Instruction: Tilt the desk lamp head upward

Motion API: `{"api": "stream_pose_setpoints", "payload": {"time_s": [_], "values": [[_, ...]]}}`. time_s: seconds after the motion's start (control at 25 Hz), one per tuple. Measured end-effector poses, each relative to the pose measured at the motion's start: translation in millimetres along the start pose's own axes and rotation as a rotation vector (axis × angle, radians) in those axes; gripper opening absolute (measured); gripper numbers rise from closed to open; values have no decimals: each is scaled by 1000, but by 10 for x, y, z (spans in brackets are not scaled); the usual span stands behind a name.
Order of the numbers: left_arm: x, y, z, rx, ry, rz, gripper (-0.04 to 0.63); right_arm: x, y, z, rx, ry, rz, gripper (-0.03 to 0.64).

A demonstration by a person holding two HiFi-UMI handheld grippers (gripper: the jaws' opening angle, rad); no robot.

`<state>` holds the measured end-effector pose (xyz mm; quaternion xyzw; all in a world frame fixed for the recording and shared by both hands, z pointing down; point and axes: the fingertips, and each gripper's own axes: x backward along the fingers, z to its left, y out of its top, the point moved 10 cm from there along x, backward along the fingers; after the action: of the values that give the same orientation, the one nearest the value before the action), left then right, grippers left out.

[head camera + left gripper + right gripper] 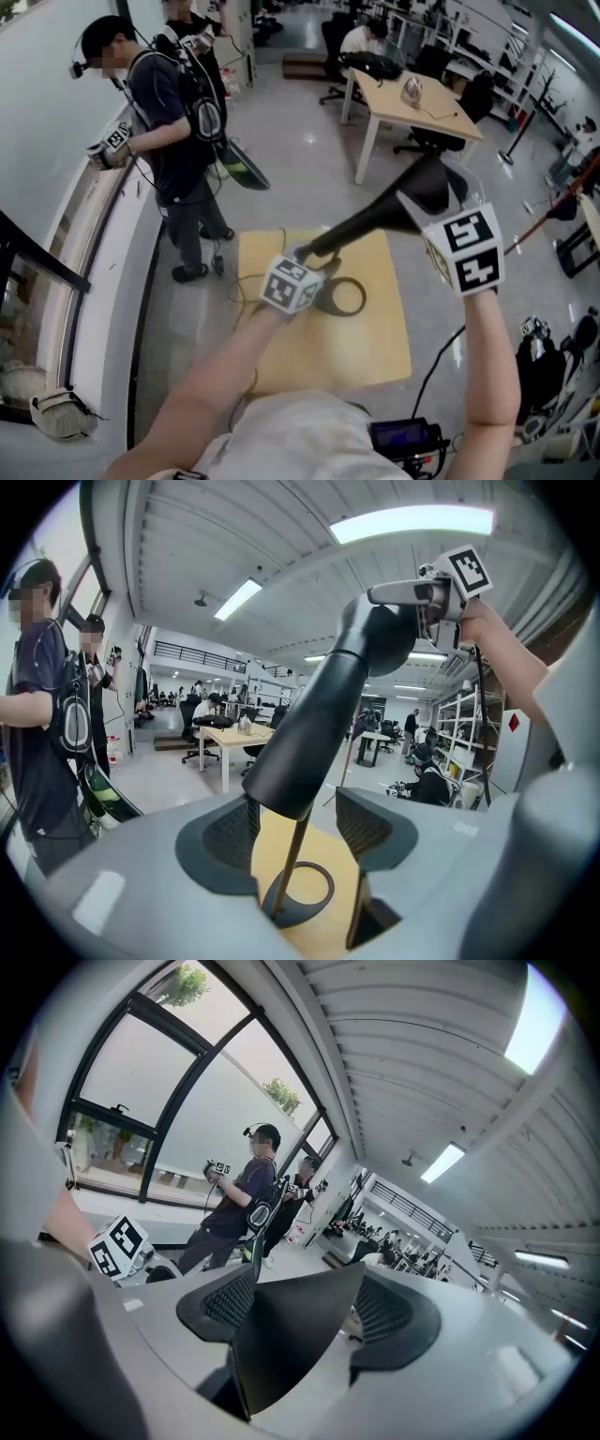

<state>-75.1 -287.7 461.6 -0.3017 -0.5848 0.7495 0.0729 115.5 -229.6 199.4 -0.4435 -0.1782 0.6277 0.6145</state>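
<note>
— The left gripper (295,825) stands spread around the neck (309,724). There's a gap on the right side, and the base (286,913) sits just below the jaws.
— So nothing steadies it. Raise the head (427,187) now and the whole thing may tip or skid on the table (375,347).
— The right gripper (305,1307) looks pinched on the head, which fills its jaws.
— That's a smooth cone. If it tilts stiffly, it could slip out.
</note>
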Motion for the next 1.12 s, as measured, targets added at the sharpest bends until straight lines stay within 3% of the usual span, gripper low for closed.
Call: {"api": "stream_pose_setpoints", "payload": {"time_s": [0.28, 0.48, 0.72, 0.84, 0.96, 1.12], "values": [[20, 94, 3, 23, -21, 4, 235, 44, -64, -78, -22, -6, 14, 342], [243, -127, 8, 45, -2, -9, 230, 194, -144, 31, -48, -44, 5, 339], [717, -207, 341, 62, 42, -65, 232, 203, 54, 61, -131, -60, -95, 333], [796, -248, 235, 81, 38, -89, 232, 382, 0, -28, -174, -79, -141, 330], [878, -279, 26, 95, -15, -96, 222, 703, -89, -77, -242, -111, -194, 297], [1210, 209, 340, 61, -38, -223, 132, 656, 174, -66, -304, -101, -307, 199]]}}
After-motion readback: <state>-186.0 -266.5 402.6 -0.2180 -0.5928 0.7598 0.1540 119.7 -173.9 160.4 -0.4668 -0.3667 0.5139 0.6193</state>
